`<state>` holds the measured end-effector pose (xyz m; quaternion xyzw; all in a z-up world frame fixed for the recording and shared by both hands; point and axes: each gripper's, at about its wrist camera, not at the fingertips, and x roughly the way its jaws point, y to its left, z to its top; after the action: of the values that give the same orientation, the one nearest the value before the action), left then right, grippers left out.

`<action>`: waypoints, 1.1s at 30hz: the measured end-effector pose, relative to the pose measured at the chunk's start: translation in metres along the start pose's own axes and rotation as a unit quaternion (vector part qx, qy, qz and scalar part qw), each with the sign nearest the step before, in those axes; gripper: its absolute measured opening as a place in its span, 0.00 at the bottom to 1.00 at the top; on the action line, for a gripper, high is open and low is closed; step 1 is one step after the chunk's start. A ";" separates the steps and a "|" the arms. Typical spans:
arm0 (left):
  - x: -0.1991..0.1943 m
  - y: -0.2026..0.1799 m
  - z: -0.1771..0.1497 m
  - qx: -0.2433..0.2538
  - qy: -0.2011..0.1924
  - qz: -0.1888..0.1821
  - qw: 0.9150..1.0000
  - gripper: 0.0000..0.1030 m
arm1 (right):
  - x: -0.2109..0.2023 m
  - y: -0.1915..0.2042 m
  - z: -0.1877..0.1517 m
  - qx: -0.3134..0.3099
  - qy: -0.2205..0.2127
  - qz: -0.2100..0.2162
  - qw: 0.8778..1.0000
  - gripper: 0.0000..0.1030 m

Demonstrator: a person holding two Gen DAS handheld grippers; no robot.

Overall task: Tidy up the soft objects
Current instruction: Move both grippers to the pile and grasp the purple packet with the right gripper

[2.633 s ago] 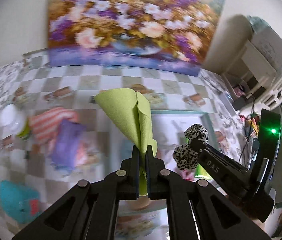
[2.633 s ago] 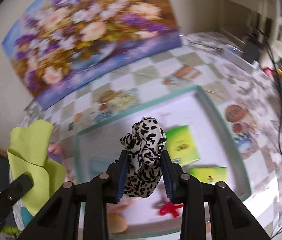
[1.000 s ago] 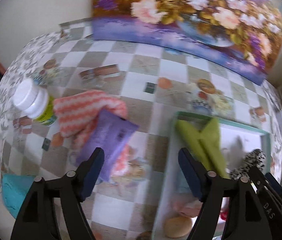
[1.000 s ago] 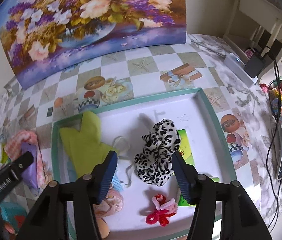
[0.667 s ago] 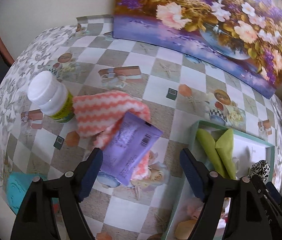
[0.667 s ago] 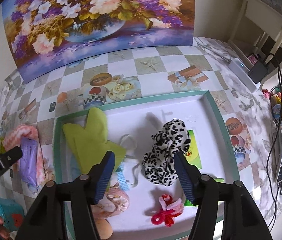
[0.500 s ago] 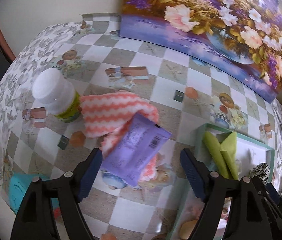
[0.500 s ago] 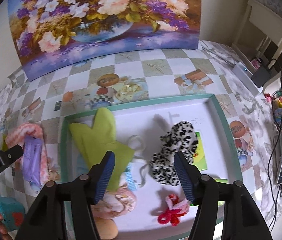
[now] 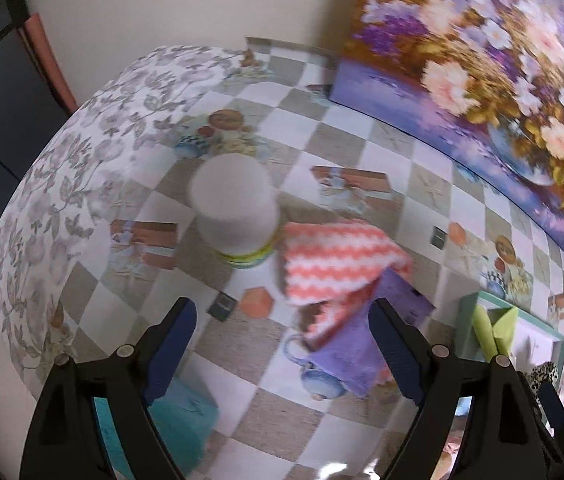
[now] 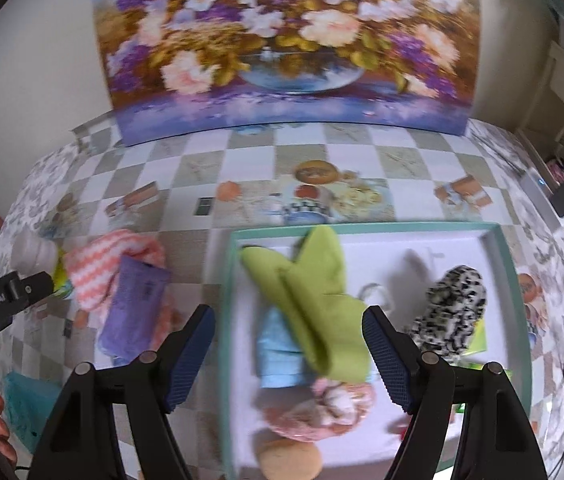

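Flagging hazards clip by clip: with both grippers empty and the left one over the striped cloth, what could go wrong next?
1. The purple packet lies on the striped cloth; lifting the cloth could drag or flip it.
2. The white-capped bottle stands against the cloth; the open left gripper might tip it.
3. The tray is already crowded; the green cloth drapes over other items.

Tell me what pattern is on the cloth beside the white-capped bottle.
Coral-and-white zigzag stripes on the cloth; clearest in the left wrist view.
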<state>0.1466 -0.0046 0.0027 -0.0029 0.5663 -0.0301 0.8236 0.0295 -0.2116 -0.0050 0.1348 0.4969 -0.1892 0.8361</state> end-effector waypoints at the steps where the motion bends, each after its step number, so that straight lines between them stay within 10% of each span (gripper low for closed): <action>1: 0.001 0.005 0.001 -0.004 0.001 0.000 1.000 0.86 | 0.000 0.003 0.000 -0.003 -0.001 0.003 1.000 0.77; 33: 0.070 0.054 0.011 -0.052 0.084 0.000 0.995 0.86 | 0.073 0.113 -0.012 -0.080 0.072 0.099 0.989 0.77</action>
<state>0.1842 0.0457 -0.0610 -0.0434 0.6344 -0.0009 0.7718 0.1030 -0.1192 -0.0707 0.1291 0.5536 -0.0555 0.8209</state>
